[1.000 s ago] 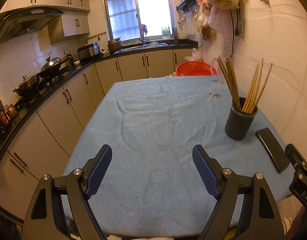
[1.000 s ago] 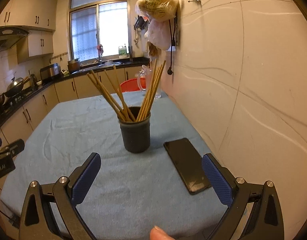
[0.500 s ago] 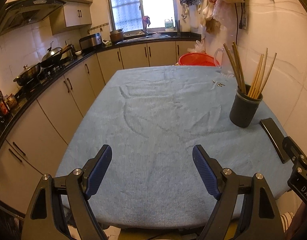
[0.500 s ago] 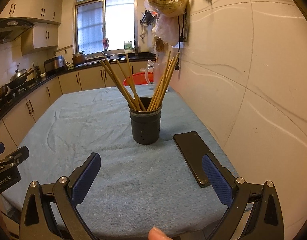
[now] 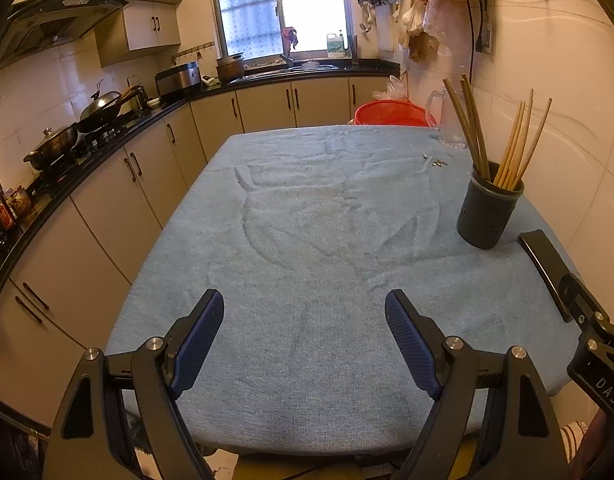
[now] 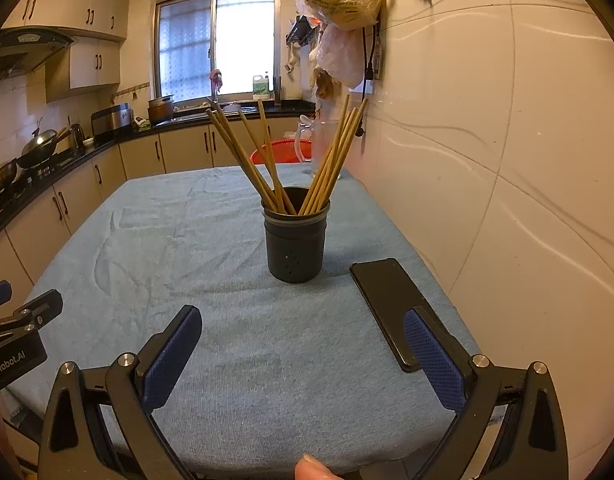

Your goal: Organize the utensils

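Chopsticks (image 6: 267, 160) stand splayed in a dark cup (image 6: 296, 246) directly ahead of the right gripper (image 6: 303, 352), long axes near vertical. Right gripper is nearer; left gripper (image 5: 303, 344) faces bare cloth, cup to its right. Both jaws spread wide, holding nothing.
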